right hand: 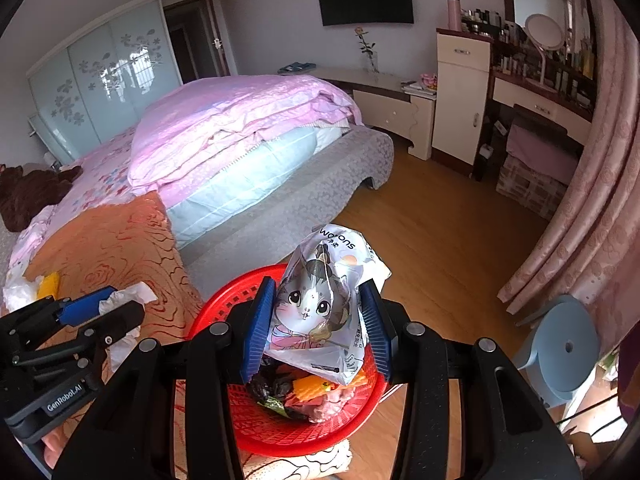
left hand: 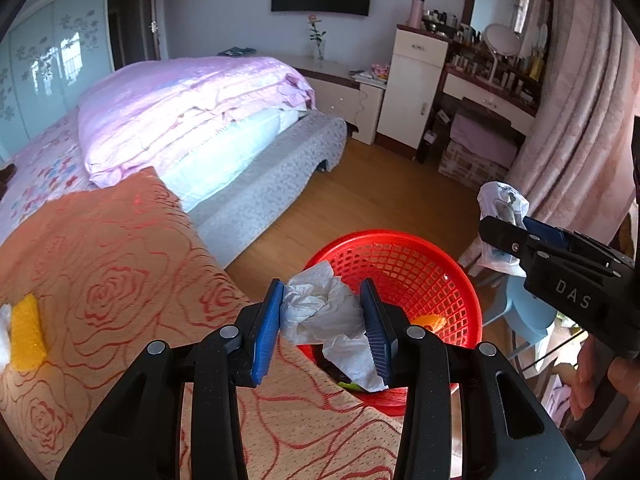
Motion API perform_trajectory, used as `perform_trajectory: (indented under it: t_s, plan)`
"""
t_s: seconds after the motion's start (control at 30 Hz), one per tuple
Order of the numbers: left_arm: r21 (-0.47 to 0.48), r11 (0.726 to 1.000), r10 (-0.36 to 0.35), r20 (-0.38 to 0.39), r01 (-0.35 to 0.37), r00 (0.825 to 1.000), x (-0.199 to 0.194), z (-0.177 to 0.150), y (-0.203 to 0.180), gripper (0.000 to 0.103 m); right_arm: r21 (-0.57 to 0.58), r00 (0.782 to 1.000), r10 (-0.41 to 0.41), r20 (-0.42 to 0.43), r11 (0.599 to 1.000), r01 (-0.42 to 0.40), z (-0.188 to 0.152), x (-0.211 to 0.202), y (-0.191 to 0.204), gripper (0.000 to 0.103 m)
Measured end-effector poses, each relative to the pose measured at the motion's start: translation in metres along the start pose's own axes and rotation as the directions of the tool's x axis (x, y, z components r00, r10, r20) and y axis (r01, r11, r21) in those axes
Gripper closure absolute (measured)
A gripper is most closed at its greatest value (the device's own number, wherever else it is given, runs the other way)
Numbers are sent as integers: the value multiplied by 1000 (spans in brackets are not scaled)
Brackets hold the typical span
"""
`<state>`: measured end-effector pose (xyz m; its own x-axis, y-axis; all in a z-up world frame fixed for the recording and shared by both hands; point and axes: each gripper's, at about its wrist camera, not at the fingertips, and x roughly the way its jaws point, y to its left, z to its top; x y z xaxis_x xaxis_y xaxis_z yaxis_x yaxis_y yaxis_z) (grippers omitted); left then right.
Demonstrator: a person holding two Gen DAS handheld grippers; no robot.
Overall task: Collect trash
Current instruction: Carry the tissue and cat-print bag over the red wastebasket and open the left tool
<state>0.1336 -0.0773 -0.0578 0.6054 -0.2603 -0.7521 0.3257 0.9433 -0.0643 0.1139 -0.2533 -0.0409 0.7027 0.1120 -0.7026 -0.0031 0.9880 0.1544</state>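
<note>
My left gripper (left hand: 322, 316) is shut on a crumpled white tissue (left hand: 320, 312), held over the near rim of a red mesh basket (left hand: 436, 248). My right gripper (right hand: 318, 320) is shut on a white snack wrapper with a cartoon cat (right hand: 320, 304), held above the same red basket (right hand: 240, 300), which holds several bits of trash. The right gripper with its wrapper (left hand: 500, 216) shows at the right of the left wrist view. The left gripper (right hand: 100, 312) shows at the left of the right wrist view. A yellow sponge-like piece (left hand: 26, 332) lies on the orange rose-patterned cover (left hand: 120, 280).
A bed with a pink quilt (left hand: 180, 104) lies ahead on the left. A wood floor (left hand: 380, 188) runs to a dresser (left hand: 412, 84) and a vanity with a mirror. Pink curtains (left hand: 580, 120) hang on the right. A light blue stool (right hand: 564, 352) stands beside the basket.
</note>
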Motion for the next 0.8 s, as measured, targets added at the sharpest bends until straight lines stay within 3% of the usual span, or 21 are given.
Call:
perform_trajectory:
  t_s: [0.5, 0.6, 0.67, 0.8]
  plan:
    - [36, 996, -77, -77, 80, 994, 29, -9, -17, 63, 37, 999, -15, -35, 999, 16, -2, 13, -14, 61]
    - [37, 996, -82, -87, 86, 993, 32, -13, -17, 56, 32, 999, -14, -44, 999, 16, -2, 16, -11, 61]
    - [32, 996, -82, -88, 85, 993, 33, -13, -18, 46, 27, 999, -14, -50, 1000, 16, -4, 18, -10, 61]
    - [11, 997, -74, -82, 75, 994, 32, -13, -11, 39, 18, 998, -15, -66, 1000, 16, -6, 23, -8, 61]
